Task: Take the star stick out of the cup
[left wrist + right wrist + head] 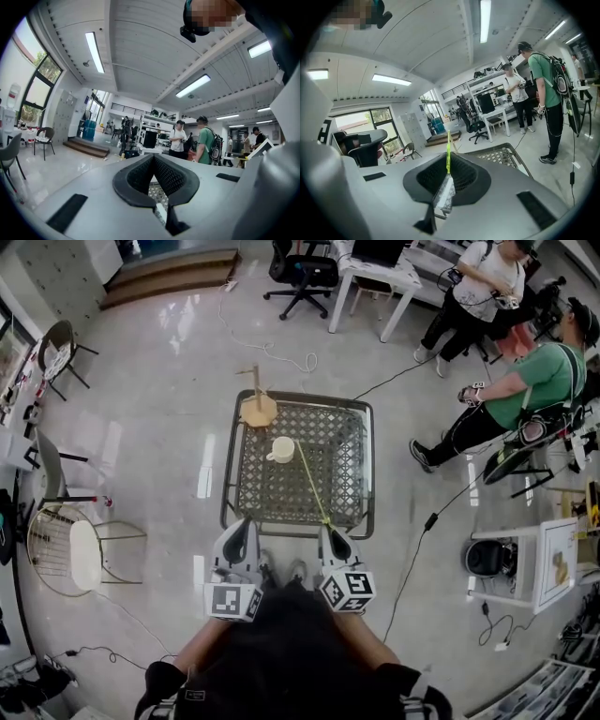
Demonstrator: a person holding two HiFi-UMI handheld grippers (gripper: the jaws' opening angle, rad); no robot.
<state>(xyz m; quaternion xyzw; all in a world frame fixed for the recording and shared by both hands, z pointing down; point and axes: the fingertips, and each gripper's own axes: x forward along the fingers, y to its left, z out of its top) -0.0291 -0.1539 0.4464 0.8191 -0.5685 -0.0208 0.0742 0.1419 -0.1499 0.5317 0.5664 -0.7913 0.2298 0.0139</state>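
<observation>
Nearest me, my right tool [448, 161] is pinched narrow on the stick [313, 486]. Its pads meet on the thin yellow-green shaft, which pokes out past the tips. I hold it by the near end because that is the part that reaches toward me, and a tight pinch should stop so thin a shaft from swivelling as I draw it out. My left tool [153, 160] hangs just beside it, jaws together and nothing between them. I judge it is only standing by, since the cup [282, 449] shows no tilt and may not need steadying. From my right tool the stick slants away over the counter [228, 465], a metal lattice top. Its far end lies at the cup's right rim. I cannot tell whether that end is inside the cup or just clear of it, and I cannot make out the star. The cup stands upright past the middle of the counter, handle to my left, so the pull, as I judge it, must go up and back along the shaft's line, or the rim may catch it and tip the cup. A wooden stand [258, 409] sits at the far left corner, apart from the cup. Beyond the counter, two people [525, 390] stand on the floor, well away.
</observation>
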